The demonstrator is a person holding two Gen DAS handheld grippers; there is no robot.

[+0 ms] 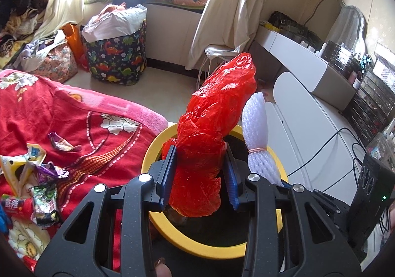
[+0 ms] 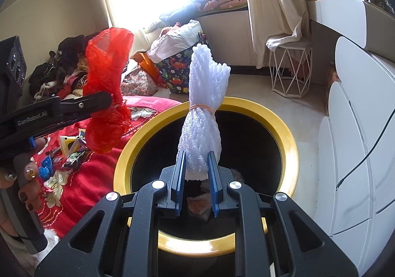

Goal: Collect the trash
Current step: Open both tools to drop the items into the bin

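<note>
My left gripper (image 1: 201, 173) is shut on a crumpled red plastic bag (image 1: 217, 114), held upright over the yellow-rimmed black bin (image 1: 158, 146). In the right wrist view that red bag (image 2: 108, 94) hangs left of the bin, beside the bed. My right gripper (image 2: 196, 178) is shut on a bundle of white foam netting (image 2: 205, 104) tied with an orange rubber band, directly above the bin's (image 2: 279, 116) dark opening. The same white netting (image 1: 256, 134) shows right of the red bag in the left wrist view. Some scraps lie at the bin's bottom.
Snack wrappers (image 1: 39, 178) lie on the red floral bedspread (image 1: 98, 129) left of the bin. White cabinets (image 2: 358, 153) with cables stand on the right. A dinosaur-print bag (image 1: 116, 55), a wire stool (image 2: 291, 72) and curtains are further back.
</note>
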